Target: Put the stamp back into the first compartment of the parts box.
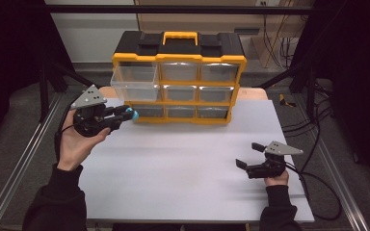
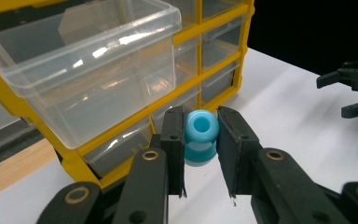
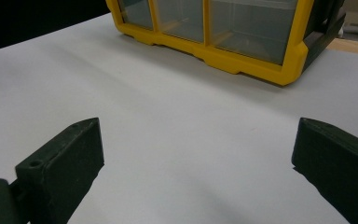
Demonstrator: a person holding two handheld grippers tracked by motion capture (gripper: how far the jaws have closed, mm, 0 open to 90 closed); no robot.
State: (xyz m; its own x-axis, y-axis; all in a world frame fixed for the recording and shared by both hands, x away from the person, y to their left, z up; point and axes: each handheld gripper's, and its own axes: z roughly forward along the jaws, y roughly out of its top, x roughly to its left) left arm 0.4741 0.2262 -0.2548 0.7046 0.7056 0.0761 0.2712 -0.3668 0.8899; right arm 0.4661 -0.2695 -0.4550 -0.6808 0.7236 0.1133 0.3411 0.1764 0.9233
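Left gripper (image 2: 200, 154) clamps a small blue spool (image 2: 200, 135) by its sides, just below the pulled-out clear drawer (image 2: 88, 60). Looks light, hard, probably slick plastic. Right gripper (image 1: 251, 155) rests with jaws wide apart.

The high view looked forward and down from above the person's side onto the white table (image 1: 183, 163), taking in the whole yellow drawer cabinet (image 1: 179, 77) at the far edge. The left gripper view rode close behind the left gripper (image 2: 200, 154), raised near the cabinet's pulled-out clear drawer (image 2: 88, 70) and facing along the cabinet front, with the right gripper (image 2: 354, 93) seen farther off. The right gripper view sat low over the table, looking across the bare surface between its own wide-set jaws toward the cabinet's bottom row, so all three views shared the cabinet front and the tabletop before it.
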